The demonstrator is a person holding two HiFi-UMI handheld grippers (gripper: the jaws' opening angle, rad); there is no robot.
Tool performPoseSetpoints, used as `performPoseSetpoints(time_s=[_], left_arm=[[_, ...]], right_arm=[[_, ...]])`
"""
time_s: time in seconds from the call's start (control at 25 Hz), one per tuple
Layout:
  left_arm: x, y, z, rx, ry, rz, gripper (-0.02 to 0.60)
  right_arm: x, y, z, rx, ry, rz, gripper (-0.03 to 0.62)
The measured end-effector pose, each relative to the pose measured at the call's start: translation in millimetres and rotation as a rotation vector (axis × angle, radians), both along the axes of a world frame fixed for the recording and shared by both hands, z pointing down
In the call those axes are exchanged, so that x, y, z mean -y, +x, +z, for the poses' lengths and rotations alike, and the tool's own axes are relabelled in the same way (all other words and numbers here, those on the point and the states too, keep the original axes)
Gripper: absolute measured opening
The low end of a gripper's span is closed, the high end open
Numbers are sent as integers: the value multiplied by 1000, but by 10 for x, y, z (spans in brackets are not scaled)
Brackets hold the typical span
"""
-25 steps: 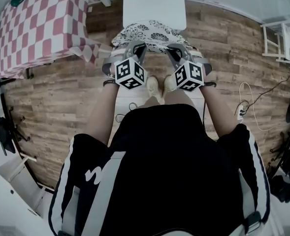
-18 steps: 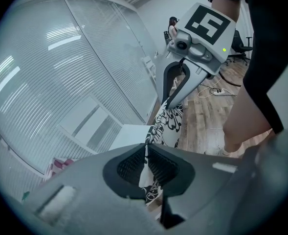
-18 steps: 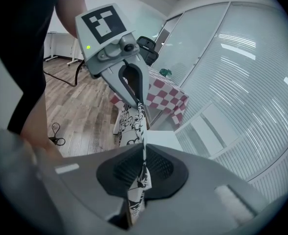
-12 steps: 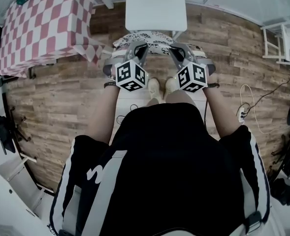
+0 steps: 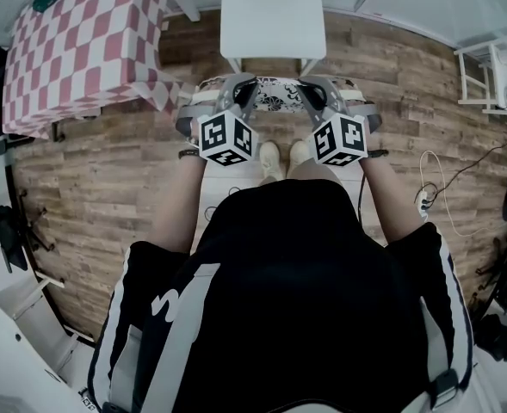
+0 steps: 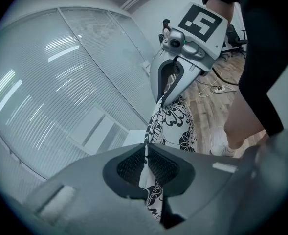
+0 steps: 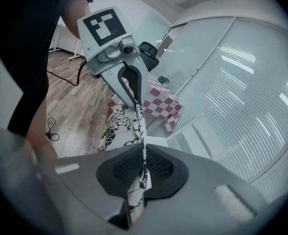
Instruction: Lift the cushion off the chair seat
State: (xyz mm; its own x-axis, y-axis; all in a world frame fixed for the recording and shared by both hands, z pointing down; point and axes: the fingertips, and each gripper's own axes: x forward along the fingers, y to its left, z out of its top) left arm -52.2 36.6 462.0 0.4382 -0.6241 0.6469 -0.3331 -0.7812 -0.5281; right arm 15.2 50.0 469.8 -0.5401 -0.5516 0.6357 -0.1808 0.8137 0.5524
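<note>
The cushion (image 5: 275, 94) is thin, white with a black flower print. It hangs between my two grippers in front of the white chair (image 5: 272, 20). My left gripper (image 5: 241, 91) is shut on its left edge and my right gripper (image 5: 310, 93) on its right edge. In the left gripper view the fabric (image 6: 175, 124) runs from my jaws (image 6: 146, 163) across to the right gripper (image 6: 164, 98), above the white seat (image 6: 129, 138). The right gripper view mirrors this: the cushion (image 7: 118, 125) is stretched from my jaws (image 7: 144, 165) to the left gripper (image 7: 136, 102).
A table with a red-and-white checked cloth (image 5: 81, 41) stands left of the chair. A white rack (image 5: 485, 67) and cables (image 5: 434, 188) lie at the right on the wood floor. The person's feet (image 5: 279, 153) are just below the cushion. A glass wall with blinds (image 6: 60, 82) is behind.
Both grippers have risen with the cushion between them. It has come up off the seat, and more of the white chair seat shows in the head view.
</note>
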Motion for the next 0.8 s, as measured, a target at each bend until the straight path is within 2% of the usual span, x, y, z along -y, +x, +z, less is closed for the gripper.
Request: performPoseSetpoints(time_s=[0.12,0.8], left_arm=[[25,-16,-104,28,29,17,17],[274,-106,-589,77,147,26,17]], right_arm=[[40,-19,-92,-7,23,-11,8],[339,-115,-621,-32,160,-55,8]])
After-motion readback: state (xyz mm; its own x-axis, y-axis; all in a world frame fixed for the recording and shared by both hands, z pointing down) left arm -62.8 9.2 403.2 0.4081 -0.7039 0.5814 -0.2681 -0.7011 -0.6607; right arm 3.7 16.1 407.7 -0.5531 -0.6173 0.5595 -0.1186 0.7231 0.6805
